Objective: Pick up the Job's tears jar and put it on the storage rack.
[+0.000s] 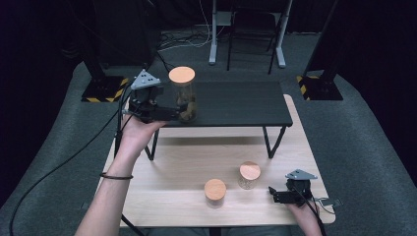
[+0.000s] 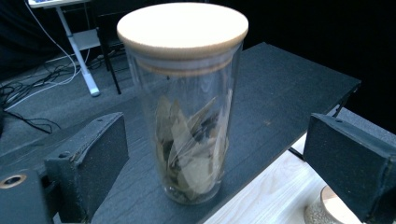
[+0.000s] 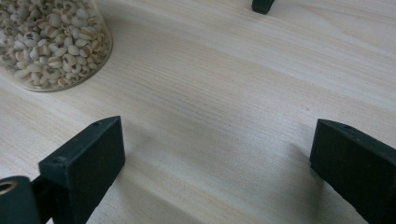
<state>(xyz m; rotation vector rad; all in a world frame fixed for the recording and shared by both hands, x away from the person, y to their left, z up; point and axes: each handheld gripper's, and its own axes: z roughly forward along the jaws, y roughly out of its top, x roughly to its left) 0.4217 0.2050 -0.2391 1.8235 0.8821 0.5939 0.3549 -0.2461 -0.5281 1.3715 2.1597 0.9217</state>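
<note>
A tall glass jar with a round wooden lid holds dried bay leaves and stands upright near the left front edge of a black raised shelf. My left gripper is level with the jar's lower half, coming from its left. In the left gripper view the jar stands between and just beyond the two wide-apart jaws of the left gripper, and neither pad touches the glass. My right gripper rests low at the table's front right. In the right gripper view the right gripper stands open with bare wood between its jaws.
The shelf stands on a light wooden table. Two short wooden-lidded jars sit near the table's front middle. A glass jar of pale beans lies ahead and left of the right gripper. Dark floor, cables and stands surround the table.
</note>
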